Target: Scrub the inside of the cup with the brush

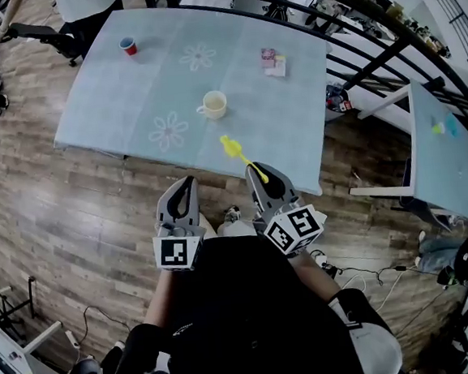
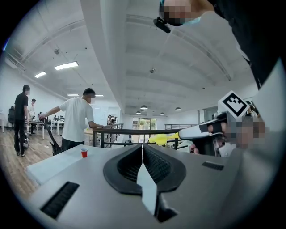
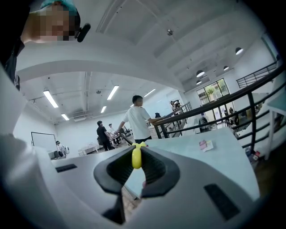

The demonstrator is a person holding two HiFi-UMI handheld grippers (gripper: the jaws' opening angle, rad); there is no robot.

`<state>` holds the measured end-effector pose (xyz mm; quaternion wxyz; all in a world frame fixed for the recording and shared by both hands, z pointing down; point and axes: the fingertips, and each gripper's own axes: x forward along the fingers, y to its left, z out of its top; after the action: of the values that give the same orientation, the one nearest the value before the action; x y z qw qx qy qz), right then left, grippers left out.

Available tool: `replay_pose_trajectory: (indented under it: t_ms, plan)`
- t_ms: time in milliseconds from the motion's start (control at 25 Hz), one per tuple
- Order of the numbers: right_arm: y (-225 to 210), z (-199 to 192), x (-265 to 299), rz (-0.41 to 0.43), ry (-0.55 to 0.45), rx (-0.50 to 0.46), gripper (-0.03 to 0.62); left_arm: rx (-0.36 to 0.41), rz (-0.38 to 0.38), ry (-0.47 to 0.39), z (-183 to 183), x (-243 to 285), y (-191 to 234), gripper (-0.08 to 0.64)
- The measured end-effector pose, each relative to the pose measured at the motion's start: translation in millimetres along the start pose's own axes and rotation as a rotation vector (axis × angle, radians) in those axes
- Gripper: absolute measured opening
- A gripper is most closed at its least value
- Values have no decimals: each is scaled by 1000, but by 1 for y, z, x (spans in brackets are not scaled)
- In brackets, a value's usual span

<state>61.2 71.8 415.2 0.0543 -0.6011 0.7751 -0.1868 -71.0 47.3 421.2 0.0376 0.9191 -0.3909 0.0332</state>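
Left tongs closed, empty; right tongs tight on brush.

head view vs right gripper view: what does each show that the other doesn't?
Head view only: the white cup, the small red cup and the left gripper. Right gripper view only: the ceiling lights and the far windows. Both: the pale blue table, the packet lying on it, and the yellow brush clamped in the right gripper jaws.
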Motion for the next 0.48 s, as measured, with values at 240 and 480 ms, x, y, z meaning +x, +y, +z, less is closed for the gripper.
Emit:
replay_pose_trajectory:
  t_ms: [240,480]
  plan:
    - [-19,5,20,-60,-10,26,40,-3,-59,13,-6,36,13,15]
    - [-37,14,46,-176,-9,49,40,52,-207,67,-17,87,37,15]
